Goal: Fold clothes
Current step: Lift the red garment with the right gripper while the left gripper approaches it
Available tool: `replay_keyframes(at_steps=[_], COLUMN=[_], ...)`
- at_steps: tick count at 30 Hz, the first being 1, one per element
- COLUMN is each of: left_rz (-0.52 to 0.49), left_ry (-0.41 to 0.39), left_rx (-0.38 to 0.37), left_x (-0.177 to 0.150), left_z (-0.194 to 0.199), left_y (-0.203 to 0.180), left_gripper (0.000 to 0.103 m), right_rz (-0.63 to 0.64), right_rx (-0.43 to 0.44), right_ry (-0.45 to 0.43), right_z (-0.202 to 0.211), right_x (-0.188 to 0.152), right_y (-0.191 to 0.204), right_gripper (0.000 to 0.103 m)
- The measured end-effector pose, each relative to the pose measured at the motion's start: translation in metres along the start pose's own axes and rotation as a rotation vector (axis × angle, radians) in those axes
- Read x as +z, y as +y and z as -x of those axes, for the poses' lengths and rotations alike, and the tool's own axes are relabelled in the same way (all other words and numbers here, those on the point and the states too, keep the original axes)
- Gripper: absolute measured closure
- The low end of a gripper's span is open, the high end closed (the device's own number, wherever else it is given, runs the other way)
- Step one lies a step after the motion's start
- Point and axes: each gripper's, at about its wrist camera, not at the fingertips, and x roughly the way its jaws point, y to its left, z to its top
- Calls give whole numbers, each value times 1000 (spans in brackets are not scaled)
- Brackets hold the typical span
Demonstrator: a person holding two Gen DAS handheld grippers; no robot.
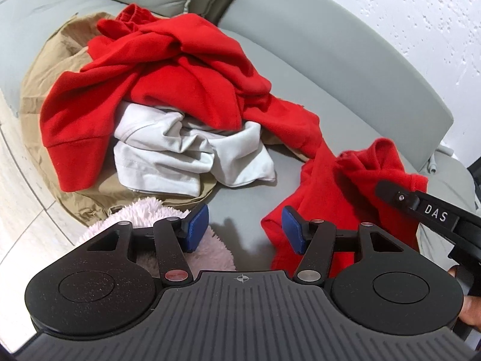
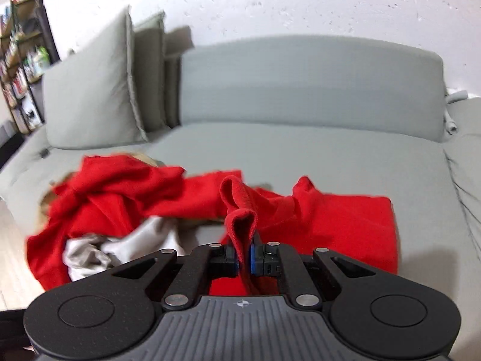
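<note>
Your right gripper (image 2: pixel 244 258) is pinched tight on a raised fold of the red garment (image 2: pixel 336 225), the cloth standing up between the blue pads. Your left gripper (image 1: pixel 245 233) hangs with its jaws spread and nothing between them, over bare grey sofa seat (image 1: pixel 237 207); its right pad sits just beside the red cloth's near edge, and a fluffy pink item (image 1: pixel 150 210) lies under its left finger.

Beyond that, the red garment trails from your right gripper across the seat to the heap, where its bulk drapes over a crumpled white garment (image 1: pixel 186 153). Both rest on a tan garment (image 1: pixel 60 69) spread beneath them.

No basket or bin shows; the clothes lie straight on the sofa. Further back stand the grey backrest (image 2: pixel 300 90) and upright cushions (image 2: pixel 90 90), then a textured white wall (image 2: pixel 270 3). At the far left of the right wrist view is a blurred shelf unit (image 2: pixel 21 60), with pale flooring (image 1: pixel 18 186) beside the sofa.
</note>
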Motion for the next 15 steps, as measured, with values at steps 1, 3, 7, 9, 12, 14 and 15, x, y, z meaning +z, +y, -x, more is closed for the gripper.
replay_keyframes(at_steps=[1,3,7,9,12,14,15], left_rz=[5,17,33,28,22,24,25], left_ry=[-2,-7,-14,-13,-14,-18,-19], left_rx=[-1,-5,-9,-6,-3,-1,0], left_x=[0,1,1,1,1,1,0], left_z=[1,2,4,4,4,5,5], left_y=[1,2,5,4,3,4,4], left_gripper=[43,43,43,43,43,43,44], right_rz=[13,38,97,138,182,211,226], right_rx=[15,45,87,96,116,141,154], right_ry=[10,31,81,101,108,95,88], right_z=[-1,-4,-10,-14,-14,-9,-7], right_x=[-4,-12,-28,-33,-37,-38,-38], right_y=[3,8,15,16,17,20,21], right_gripper=[94,94,94,94,94,94,94])
